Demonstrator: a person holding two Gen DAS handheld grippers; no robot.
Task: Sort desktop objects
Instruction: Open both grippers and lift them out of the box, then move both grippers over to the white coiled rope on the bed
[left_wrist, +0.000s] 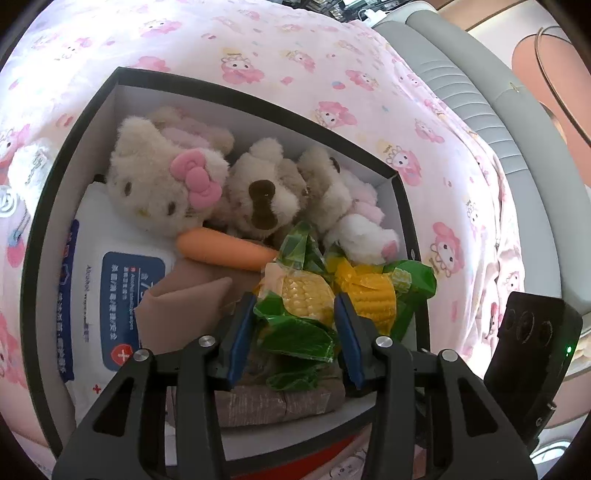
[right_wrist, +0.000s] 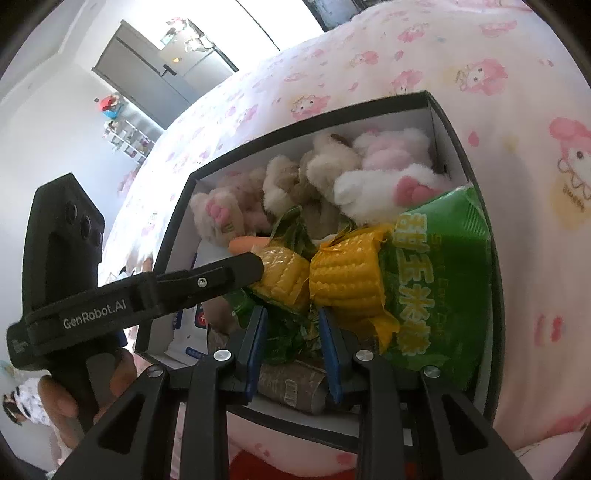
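Pink-printed cloth (left_wrist: 280, 48) covers the surface under a black-rimmed box (left_wrist: 74, 155) with white inner walls. At the left of the box, in the left wrist view, a white pack of alcohol wipes (left_wrist: 110, 266) with a blue label lies flat, and a tan folded cloth (left_wrist: 181, 299) rests partly over it. Just right of the wipes sits a cream cat plush with a pink bow (left_wrist: 159, 184), then a brown-nosed bear plush (left_wrist: 262, 199), then a white and pink plush (left_wrist: 354, 218) against the right wall. An orange toy carrot (left_wrist: 225, 251) lies in front of the 2 left plushes. Nearer the camera are 2 packs of sweet corn in green wrappers: the left corn pack (left_wrist: 299, 295) sits between the fingers of the left gripper (left_wrist: 295, 310), whose blue pads stand spread on either side of it; whether they press it I cannot tell. The right corn pack (left_wrist: 373, 291) lies just beside it, toward the box's right wall. In the right wrist view the right gripper (right_wrist: 291, 317) hangs with its tongs spread over the green wrapper, pinching nothing.
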